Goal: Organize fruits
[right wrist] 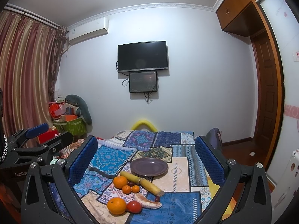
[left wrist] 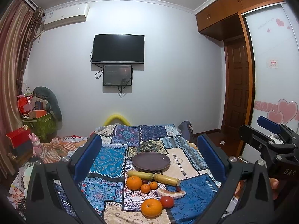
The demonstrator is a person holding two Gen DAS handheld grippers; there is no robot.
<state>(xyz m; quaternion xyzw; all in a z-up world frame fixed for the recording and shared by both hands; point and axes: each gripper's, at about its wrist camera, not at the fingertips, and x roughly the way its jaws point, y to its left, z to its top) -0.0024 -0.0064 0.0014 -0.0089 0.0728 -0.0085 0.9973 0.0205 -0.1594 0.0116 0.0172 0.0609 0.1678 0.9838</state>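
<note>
Fruit sits in a loose cluster on the patchwork cloth (left wrist: 186, 160), all of it on the near side of the dark plate (left wrist: 151, 161), which has nothing on it. Nearest you: big orange (left wrist: 151, 207) touching the red tomato (left wrist: 166, 202). Just behind those lies a peeled pomelo wedge (left wrist: 172, 193) with a dark grape (left wrist: 178, 188) at its far edge. Further back, a second large orange (left wrist: 134, 182), two small tangerines (left wrist: 145, 188) (left wrist: 153, 185) beside it, and another dark grape (left wrist: 145, 182) tucked between them. A sugarcane stick (left wrist: 155, 176) lies diagonally just below the plate rim.

Your left gripper (left wrist: 149, 156) hovers above the table, blue pads wide apart, holding nothing. Your right gripper (right wrist: 146, 158) is the same: fingers spread, nothing between them, fruit framed in the gap.

Beyond the table: wall TV (left wrist: 118, 49), smaller screen (left wrist: 117, 75) under it, air conditioner (left wrist: 65, 16), striped curtain (left wrist: 13, 56), wooden door (left wrist: 238, 85).
</note>
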